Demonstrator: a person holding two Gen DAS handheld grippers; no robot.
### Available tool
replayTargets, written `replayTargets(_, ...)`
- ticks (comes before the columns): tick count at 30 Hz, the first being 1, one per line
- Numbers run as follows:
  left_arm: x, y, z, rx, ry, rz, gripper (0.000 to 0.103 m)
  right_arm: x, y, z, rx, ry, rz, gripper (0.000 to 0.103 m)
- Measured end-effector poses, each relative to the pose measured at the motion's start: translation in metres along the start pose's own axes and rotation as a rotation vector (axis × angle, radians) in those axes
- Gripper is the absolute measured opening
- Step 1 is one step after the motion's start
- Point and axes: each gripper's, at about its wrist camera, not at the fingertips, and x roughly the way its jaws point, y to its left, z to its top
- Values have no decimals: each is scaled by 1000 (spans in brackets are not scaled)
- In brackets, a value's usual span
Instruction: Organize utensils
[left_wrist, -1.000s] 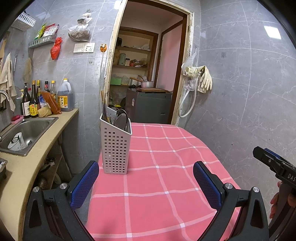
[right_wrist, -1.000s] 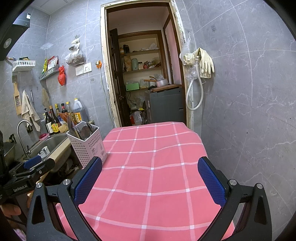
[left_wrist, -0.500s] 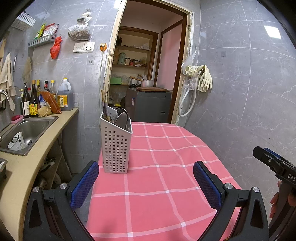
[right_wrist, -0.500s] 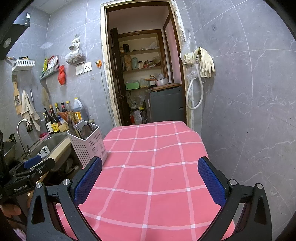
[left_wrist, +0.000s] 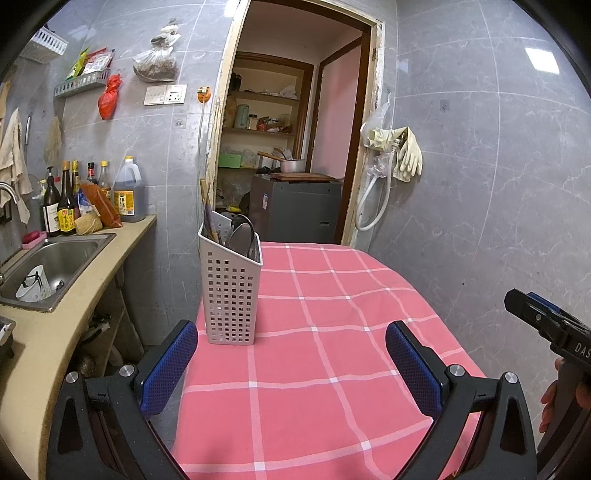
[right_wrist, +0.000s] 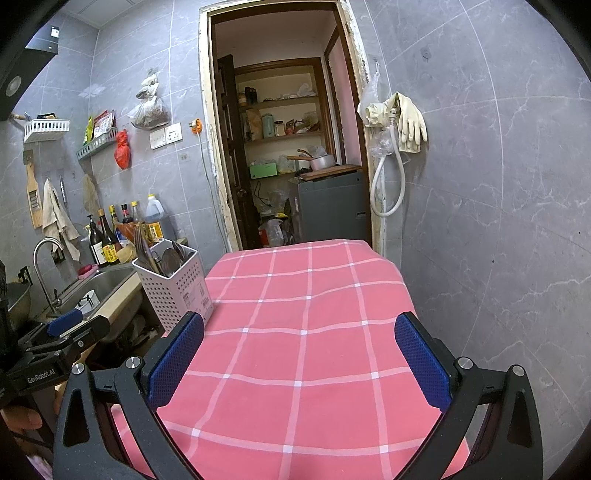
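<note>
Jaws of the left gripper (left_wrist: 291, 363) and right gripper (right_wrist: 299, 356) stay spread and empty, unmoved; the utensil basket (left_wrist: 229, 291) stands ahead-left on the bench (left_wrist: 332, 369), sink (left_wrist: 55, 258) beyond.

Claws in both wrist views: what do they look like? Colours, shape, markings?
Both match. The left claw and right claw have black angular frames with triangular cut-outs and silver screws. Their fingers carry blue mesh-textured pads. The right view shows white "GenRobot.AI" lettering on the left unit; the left view shows "DAS" on the right one. No cables or sleeves visible.
</note>
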Motion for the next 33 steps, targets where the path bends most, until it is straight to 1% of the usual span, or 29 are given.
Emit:
replayTargets(5, 0, 0, 0, 1, 9, 5, 103, 0, 0, 0, 1, 0, 0, 101)
replayTargets(8, 0, 2, -2, 5, 35, 17, 103, 2, 0, 0, -1, 2, 2, 101)
replayTargets(13, -6, 5, -3, 16, 40, 50, 102, 1, 1, -2, -1, 2, 1, 101)
replayTargets(18, -6, 4, 0, 33, 46, 44, 102, 1, 1, -2, 2, 3, -1, 101)
replayTargets(26, -6, 7, 1, 48, 52, 34, 102, -2, -3, -17, 14, 9, -4, 101)
replayTargets(33, 0, 4, 3, 52, 63, 30, 102, 2, -10, -13, 18, 23, -2, 101)
